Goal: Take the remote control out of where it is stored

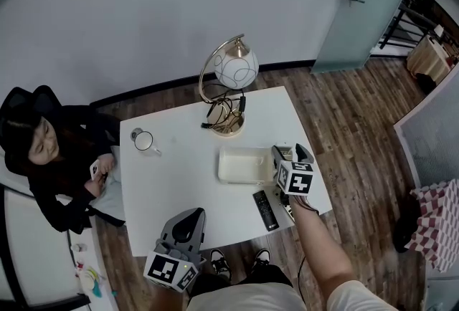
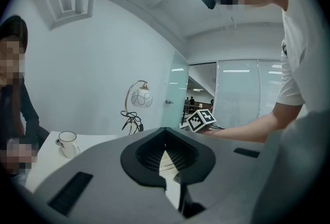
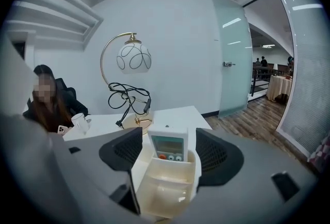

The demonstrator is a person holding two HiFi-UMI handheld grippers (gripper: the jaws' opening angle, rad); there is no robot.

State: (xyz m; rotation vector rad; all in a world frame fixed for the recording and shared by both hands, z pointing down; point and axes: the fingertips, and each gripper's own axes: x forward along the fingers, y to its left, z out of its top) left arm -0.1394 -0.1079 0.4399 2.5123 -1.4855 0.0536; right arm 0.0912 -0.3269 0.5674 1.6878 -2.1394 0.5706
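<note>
The right hand-held gripper (image 3: 170, 156) stands released, jaws wide either side of the white remote control (image 3: 168, 144) upright in the end pocket of the cream tray (image 3: 167, 188), likely lined up to clamp it (the left hand-held gripper (image 2: 165, 156), clenched empty, idles well apart from the tray).

One black remote (image 1: 265, 210), one white remote (image 3: 167, 146), one lamp (image 1: 237, 67), one mug (image 1: 143, 140), one box (image 1: 244, 168).

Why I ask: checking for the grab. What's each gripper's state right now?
Left gripper: shut, holding nothing.
Right gripper: open, straddling the white remote control in its storage box, pads clear of it.
</note>
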